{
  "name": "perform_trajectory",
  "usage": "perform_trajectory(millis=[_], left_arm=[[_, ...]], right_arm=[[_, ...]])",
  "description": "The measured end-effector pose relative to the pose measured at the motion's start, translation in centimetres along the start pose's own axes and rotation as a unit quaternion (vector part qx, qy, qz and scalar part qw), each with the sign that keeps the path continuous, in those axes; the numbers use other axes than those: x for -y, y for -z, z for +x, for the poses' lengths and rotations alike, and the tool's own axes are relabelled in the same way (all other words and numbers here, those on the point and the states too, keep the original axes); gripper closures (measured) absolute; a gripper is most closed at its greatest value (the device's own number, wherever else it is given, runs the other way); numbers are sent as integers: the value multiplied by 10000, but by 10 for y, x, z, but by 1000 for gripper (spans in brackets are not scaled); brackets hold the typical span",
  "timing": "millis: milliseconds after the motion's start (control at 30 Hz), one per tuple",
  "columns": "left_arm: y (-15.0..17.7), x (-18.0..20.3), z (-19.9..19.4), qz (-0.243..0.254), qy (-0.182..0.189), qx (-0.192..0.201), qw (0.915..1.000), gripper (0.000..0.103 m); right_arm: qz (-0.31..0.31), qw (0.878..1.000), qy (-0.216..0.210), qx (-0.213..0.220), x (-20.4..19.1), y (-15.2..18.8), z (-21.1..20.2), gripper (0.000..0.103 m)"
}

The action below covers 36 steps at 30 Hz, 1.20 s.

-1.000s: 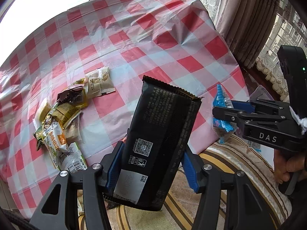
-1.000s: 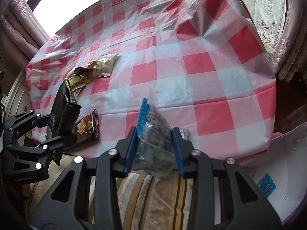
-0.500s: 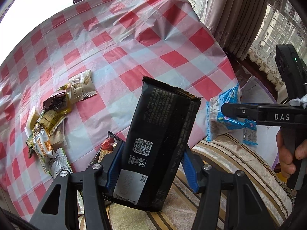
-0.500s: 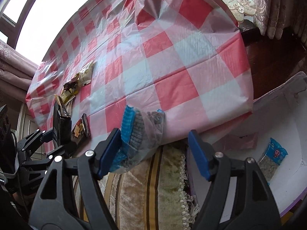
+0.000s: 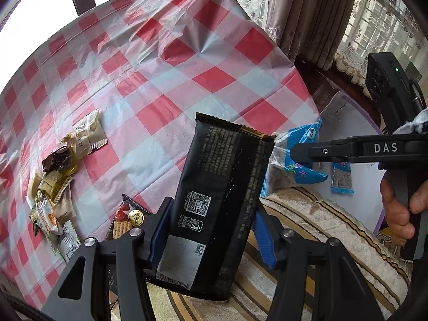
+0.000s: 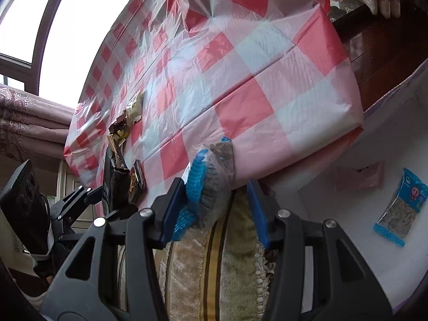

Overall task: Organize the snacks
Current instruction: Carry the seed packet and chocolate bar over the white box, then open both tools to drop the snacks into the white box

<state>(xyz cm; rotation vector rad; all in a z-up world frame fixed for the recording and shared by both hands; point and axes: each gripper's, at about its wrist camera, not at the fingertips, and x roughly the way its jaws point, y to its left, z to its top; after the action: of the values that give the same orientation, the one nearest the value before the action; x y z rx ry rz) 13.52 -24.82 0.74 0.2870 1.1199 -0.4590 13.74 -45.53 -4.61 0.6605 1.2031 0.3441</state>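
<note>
The left gripper (image 5: 211, 227) has the tall black packet (image 5: 222, 195) clamped low down, both blue pads pressed against its sides, and the packet stands nearly upright over the striped cushion (image 5: 321, 227) at the edge of the checked tablecloth (image 5: 160, 80). It looks like a flat foil pouch, light and fairly stiff along its length, with a slick skin; a low grip leaves the crimped top free to sway, so a hold nearer the middle would likely steady it.

Over on the other side, the right gripper (image 6: 214, 203) is closing its jaws with the blue-edged clear packet (image 6: 211, 187) between them. The packet leans on the left pad, and there appears to be a gap at the right pad, though the fisheye edge makes that hard to call. This one reads as a soft, crinkly bag of loose filling: almost weightless, easily squashed, and prone to slip out sideways. The sealed blue edge is the firmer place to pinch.

Beyond the cushion sits the white box (image 6: 374, 240), with a matching blue packet (image 6: 401, 206) already lying flat inside and a pale pink sachet (image 6: 358, 179) near it. A heap of small snack packets (image 5: 56, 182) waits on the cloth, well apart from both grippers.
</note>
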Motion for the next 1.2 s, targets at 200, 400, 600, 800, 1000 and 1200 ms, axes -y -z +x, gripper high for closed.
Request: perform_trajectory(millis=[200, 400, 600, 800, 1000, 1200], left_arm=[[-7, 17, 11, 192, 232, -131, 9995, 49], [-21, 29, 30, 414, 193, -354, 9983, 49], [-35, 60, 35, 767, 428, -331, 9956, 50], [-41, 102, 39, 1129, 856, -341, 9893, 50], [-43, 142, 53, 1468, 1199, -577, 9802, 50], [-44, 159, 66, 1534, 1245, -784, 9772, 49]], right_arm=[[-161, 9995, 238, 93, -2, 8, -13, 73], [-99, 9996, 226, 165, 10, 15, -21, 78], [109, 9986, 388, 328, 32, 25, -42, 79], [408, 9954, 761, 419, 62, 39, -60, 80], [498, 9886, 1381, 333, 86, 48, -60, 80], [514, 9857, 1598, 143, 99, 53, -45, 80]])
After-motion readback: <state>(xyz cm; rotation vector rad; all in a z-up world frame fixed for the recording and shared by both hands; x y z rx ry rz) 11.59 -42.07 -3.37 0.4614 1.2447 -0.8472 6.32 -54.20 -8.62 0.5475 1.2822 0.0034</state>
